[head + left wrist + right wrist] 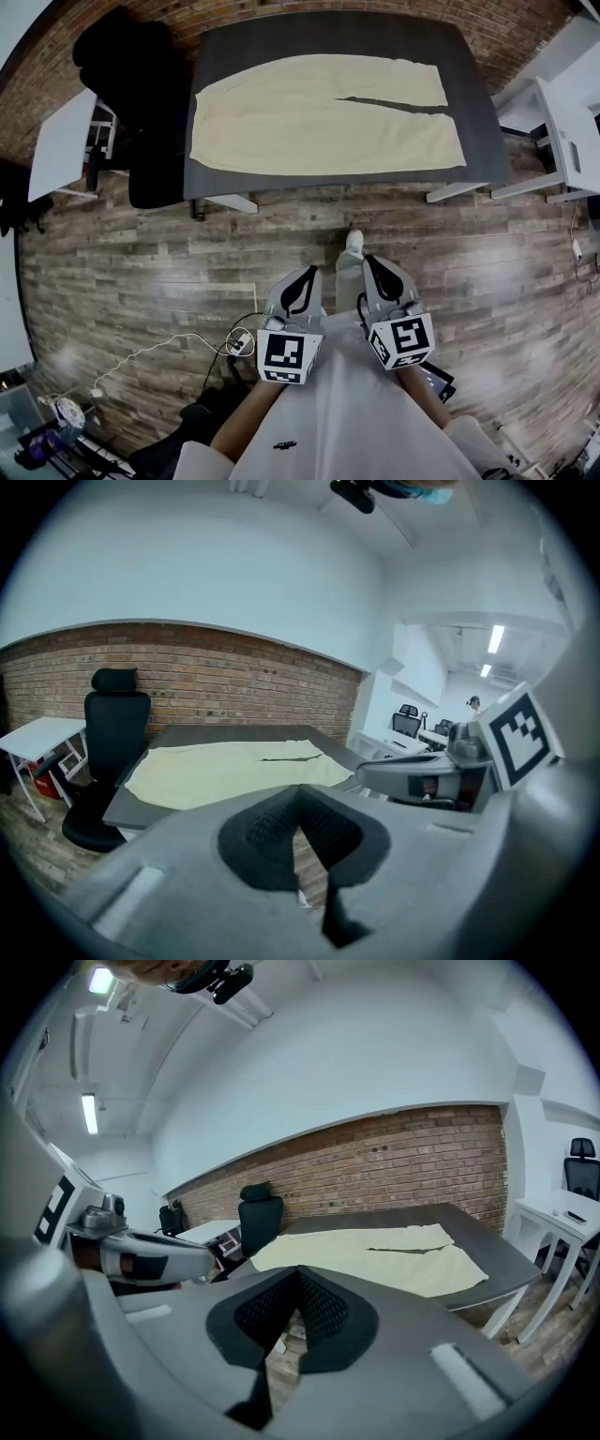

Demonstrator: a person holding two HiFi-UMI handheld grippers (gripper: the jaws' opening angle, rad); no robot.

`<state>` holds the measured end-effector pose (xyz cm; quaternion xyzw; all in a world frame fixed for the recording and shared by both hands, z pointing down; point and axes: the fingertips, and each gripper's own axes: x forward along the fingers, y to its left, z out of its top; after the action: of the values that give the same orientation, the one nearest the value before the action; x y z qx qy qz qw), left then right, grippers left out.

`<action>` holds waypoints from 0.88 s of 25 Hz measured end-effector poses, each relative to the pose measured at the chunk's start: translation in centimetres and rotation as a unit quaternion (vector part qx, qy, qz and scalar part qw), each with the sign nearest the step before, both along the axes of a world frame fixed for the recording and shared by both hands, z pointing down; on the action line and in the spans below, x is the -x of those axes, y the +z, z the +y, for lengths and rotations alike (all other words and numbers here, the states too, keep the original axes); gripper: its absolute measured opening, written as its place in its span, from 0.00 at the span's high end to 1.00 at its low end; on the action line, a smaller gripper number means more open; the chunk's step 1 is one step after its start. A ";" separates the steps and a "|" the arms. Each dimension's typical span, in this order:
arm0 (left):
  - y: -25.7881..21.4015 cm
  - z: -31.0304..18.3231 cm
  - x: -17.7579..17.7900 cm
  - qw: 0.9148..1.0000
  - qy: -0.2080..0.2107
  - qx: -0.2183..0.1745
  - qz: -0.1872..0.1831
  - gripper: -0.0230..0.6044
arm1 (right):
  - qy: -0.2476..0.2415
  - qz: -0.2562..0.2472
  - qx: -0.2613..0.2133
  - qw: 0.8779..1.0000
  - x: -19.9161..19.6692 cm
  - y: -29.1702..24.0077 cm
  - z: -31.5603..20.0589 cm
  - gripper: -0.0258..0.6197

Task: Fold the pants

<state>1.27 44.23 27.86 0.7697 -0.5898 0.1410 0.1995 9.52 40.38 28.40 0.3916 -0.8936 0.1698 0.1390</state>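
The pants (323,117) are pale cream and lie spread flat on the dark grey counter (487,141), covering most of its top. The waist end is at the counter's end nearest the black office chair (131,103). Both legs run lengthwise toward the counter's opposite end. A thin dark wedge of counter shows between the legs, widening toward the hems. The cloth looks smooth, with only faint creases. The leg on the counter's near side is a little longer than the far one.

The near leg's long edge runs close along the counter's near edge. A wider bare strip is left at the counter's far side and at the end beyond the hems. The brick wall (56,75) runs behind the counter's far side. The chair stands against the waist end of the counter, with a white desk (61,141) past it. Another white desk (572,141) stands beyond the hem end. On the counter's near side there is a broad stretch of wood-plank floor (141,272), where a white cable (159,349) trails well away from the counter.

The left hand-held gripper (298,286) and the right hand-held gripper (384,274) are held side by side above that floor, well apart from the counter's near edge and aimed toward it. Each has its jaws pressed together with nothing between them. The person's shoe (353,242) shows just ahead of them.
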 end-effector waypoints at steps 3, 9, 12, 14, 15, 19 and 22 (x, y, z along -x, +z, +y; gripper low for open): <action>0.3 -4.0 0.0 1.000 -0.002 0.013 -0.015 0.96 | -0.008 0.004 0.003 1.000 -1.1 -0.1 -4.3 0.96; 1.1 -12.0 -2.7 0.998 0.018 0.039 -0.039 0.96 | -0.030 0.003 0.009 1.000 -4.1 -0.3 -13.1 0.96; 1.8 -15.2 -4.6 0.997 0.041 0.050 -0.050 0.96 | -0.034 0.011 0.010 0.999 -5.6 0.2 -16.4 0.96; 2.1 -16.8 -5.2 0.996 0.048 0.050 -0.060 0.96 | -0.028 0.011 0.008 1.000 -6.5 0.5 -18.2 0.96; 2.2 -17.5 -5.3 0.996 0.048 0.050 -0.063 0.96 | -0.025 0.011 0.008 1.000 -6.9 0.6 -19.1 0.96; 2.9 -19.7 -6.0 0.995 0.055 0.060 -0.057 0.96 | -0.010 0.026 0.008 1.000 -8.7 1.1 -21.7 0.95; 3.4 -21.3 -7.6 0.993 0.083 0.063 -0.064 0.96 | 0.000 0.053 0.003 0.999 -10.6 1.6 -22.9 0.95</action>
<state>8.92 22.97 31.29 0.7913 -0.5255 0.2427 0.1971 20.14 17.53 29.98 0.3993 -0.8846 0.1518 0.1870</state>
